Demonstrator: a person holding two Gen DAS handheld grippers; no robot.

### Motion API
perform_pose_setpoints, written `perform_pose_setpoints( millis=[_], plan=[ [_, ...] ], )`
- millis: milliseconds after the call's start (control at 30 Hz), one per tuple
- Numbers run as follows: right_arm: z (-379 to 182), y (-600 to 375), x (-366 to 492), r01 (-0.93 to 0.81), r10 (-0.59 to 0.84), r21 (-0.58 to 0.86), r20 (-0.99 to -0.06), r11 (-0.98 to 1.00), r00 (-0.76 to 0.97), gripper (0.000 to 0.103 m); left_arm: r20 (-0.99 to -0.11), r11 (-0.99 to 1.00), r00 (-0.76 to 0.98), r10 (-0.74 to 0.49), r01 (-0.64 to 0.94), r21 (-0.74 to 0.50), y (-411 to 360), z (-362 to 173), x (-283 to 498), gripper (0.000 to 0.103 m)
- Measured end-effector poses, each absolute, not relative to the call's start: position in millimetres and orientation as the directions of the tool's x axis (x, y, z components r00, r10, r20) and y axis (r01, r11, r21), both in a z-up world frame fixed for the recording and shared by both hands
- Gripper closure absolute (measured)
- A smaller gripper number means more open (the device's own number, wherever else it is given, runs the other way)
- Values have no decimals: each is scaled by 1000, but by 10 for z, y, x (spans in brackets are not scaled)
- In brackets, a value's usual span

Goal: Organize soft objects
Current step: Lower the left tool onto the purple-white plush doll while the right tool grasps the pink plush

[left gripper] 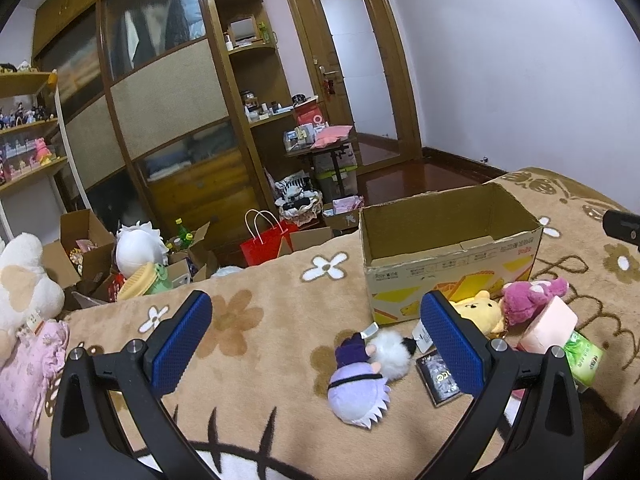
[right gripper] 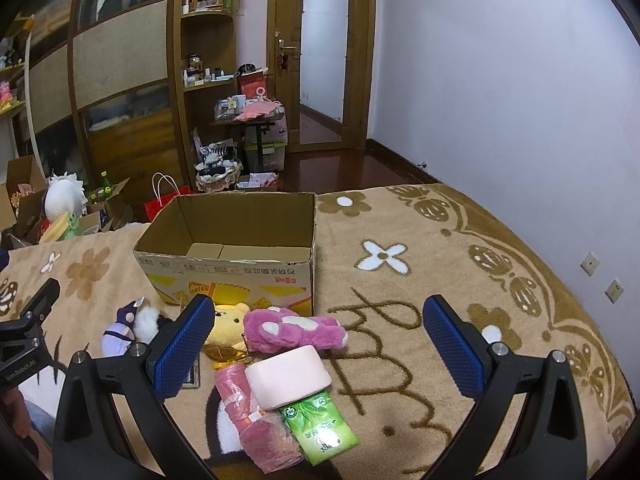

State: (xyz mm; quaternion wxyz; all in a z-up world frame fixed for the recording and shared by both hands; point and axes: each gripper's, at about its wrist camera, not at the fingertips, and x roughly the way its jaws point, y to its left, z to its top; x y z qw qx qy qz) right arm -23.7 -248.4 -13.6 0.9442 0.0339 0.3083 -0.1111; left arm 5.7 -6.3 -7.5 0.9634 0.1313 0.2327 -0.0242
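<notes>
Right wrist view had both tongs, right gripper and left gripper, released and empty; crowded pink bear just ahead risked snagging the yellow plush beside it.

bed blanket, box, plush toys

Each black two-finger plastic gripper carries blue textured pads and silver round screws.

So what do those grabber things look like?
Both look alike. The left gripper and right gripper each have two black forked arms with silver bolts, tipped with bumpy blue pads. The right camera also shows small white lettering on the left one's black side.
</notes>
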Motion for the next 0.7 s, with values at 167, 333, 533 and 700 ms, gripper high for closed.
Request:
perform_pose_setpoints(
  millis=[167,333,533,700],
  plan=[
    [-123,-2528,-136,228,-166,22,-616,973,770,0,-457,961,889,22,108,255,-100,-71,189,0],
    [-99,-2556,9,194,-115,50,-651,980,750,0,-510,964,860,16,122,236,-100,-100,386,0],
    [-26,-2526,289,126,-52,58,-687,990,725,0,-564,969,826,16,125,211,-53,-139,638,0],
    [-161,-2645,517,115,39,156,-740,981,671,0,-618,976,786,35,105,189,-9,-281,829,0]
  ],
)
